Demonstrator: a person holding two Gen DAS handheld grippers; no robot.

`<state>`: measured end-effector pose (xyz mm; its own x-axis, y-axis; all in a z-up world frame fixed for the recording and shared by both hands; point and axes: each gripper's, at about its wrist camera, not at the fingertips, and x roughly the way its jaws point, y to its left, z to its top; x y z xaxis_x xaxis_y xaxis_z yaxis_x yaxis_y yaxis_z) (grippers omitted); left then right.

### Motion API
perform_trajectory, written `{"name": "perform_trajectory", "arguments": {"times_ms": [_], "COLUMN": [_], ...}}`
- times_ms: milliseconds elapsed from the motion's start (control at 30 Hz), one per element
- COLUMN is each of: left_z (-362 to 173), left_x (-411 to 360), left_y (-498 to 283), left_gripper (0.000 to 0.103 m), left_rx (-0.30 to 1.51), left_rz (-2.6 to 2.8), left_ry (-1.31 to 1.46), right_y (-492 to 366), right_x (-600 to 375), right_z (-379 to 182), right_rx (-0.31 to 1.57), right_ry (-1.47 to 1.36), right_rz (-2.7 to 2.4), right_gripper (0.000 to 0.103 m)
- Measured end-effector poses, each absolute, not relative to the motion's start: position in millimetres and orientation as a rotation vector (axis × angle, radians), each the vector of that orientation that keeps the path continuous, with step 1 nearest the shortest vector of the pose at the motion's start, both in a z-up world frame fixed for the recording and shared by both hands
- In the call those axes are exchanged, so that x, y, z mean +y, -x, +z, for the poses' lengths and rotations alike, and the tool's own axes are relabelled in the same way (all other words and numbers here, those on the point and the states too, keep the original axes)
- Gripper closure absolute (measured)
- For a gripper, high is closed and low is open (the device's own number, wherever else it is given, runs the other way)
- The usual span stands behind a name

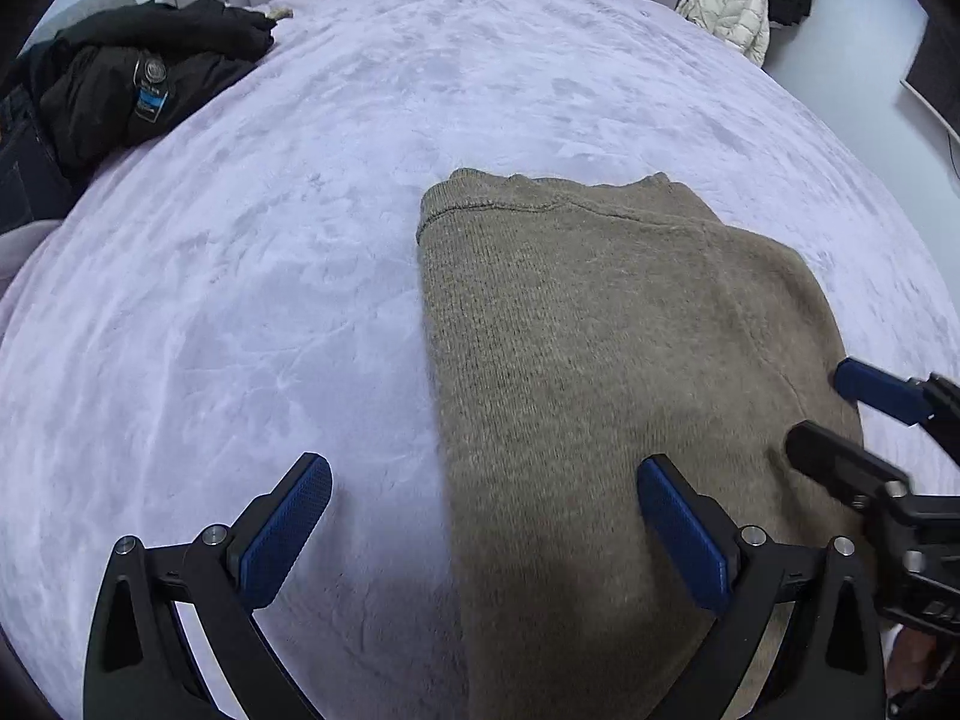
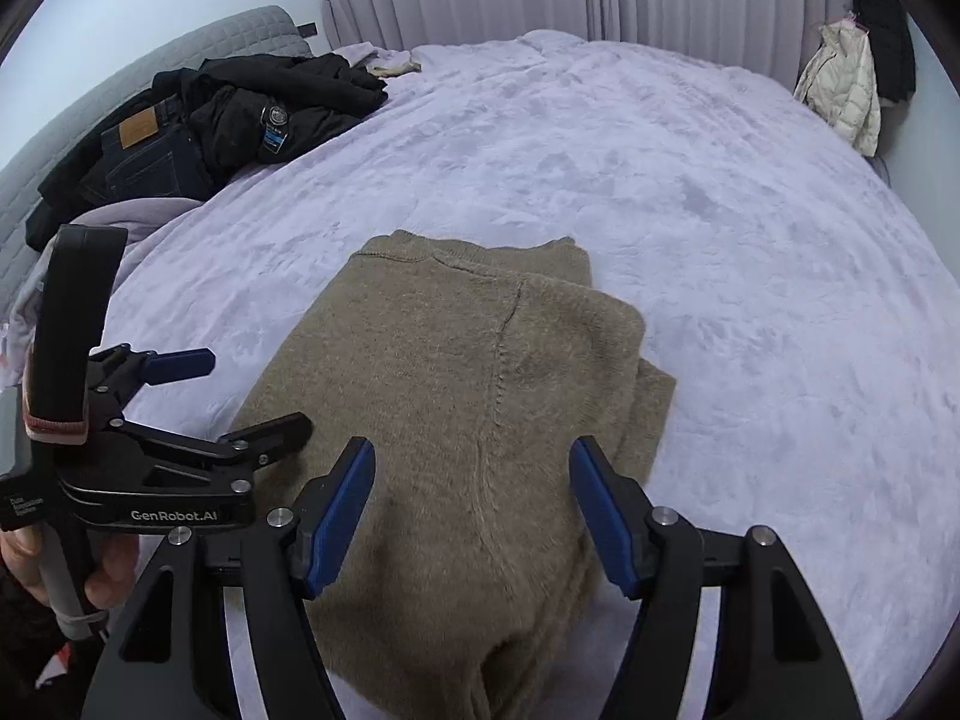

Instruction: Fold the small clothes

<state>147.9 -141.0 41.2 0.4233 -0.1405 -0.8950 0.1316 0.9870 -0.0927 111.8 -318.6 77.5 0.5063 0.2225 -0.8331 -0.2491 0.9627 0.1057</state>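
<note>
My sweater point(image 1: 600, 360) lies folded on the lavender blanket point(image 1: 240, 300), near side of the bed, right of centre. Tan-brown knit, fuzzy, layers stacked; a ribbed edge runs along its far end, a seam down the top panel. Left gripper point(image 1: 483, 531) hangs spread wide over the sweater's left edge, gripping nothing. Right gripper point(image 2: 471, 516) hangs parted above the near end, pads clear of the fabric. Black jacket point(image 2: 270, 102) far left.
</note>
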Motion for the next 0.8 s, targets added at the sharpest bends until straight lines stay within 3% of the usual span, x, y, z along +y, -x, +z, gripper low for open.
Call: {"name": "perform_trajectory", "arguments": {"times_ms": [133,333,533,633,700,733,767,800], "left_z": [31,61,18,10,9,13,17,23], "left_x": [-147,-114,-117,-130,-142,-146,-147,-146], "left_y": [-170,-160,-164,-168,-167,-167,-167,-166], "left_gripper": [0.000,0.001,0.001,0.001,0.014,0.023,0.038,0.046], "left_rx": [1.159,1.100,1.263,1.290,1.290,1.287,1.283,1.274], "left_rz": [-0.177,-0.244,-0.450,-0.497,-0.527,-0.522,-0.511,-0.510], "left_ry": [0.022,0.039,0.180,0.250,0.236,0.225,0.215,0.206], "right_y": [-147,-127,-101,-113,-117,-122,-126,-129], "right_x": [-325,-386,-429,-401,-387,-378,-369,-360], "right_z": [45,71,46,18,15,17,19,22], "right_rx": [1.061,1.009,1.062,1.157,1.137,1.132,1.139,1.154], "right_ry": [0.036,-0.182,-0.522,-0.505,-0.472,-0.462,-0.442,-0.415], "right_rz": [0.198,0.134,0.312,0.363,0.353,0.369,0.382,0.395], "right_gripper": [0.027,0.022,0.021,0.019,0.017,0.021,0.029,0.048]}}
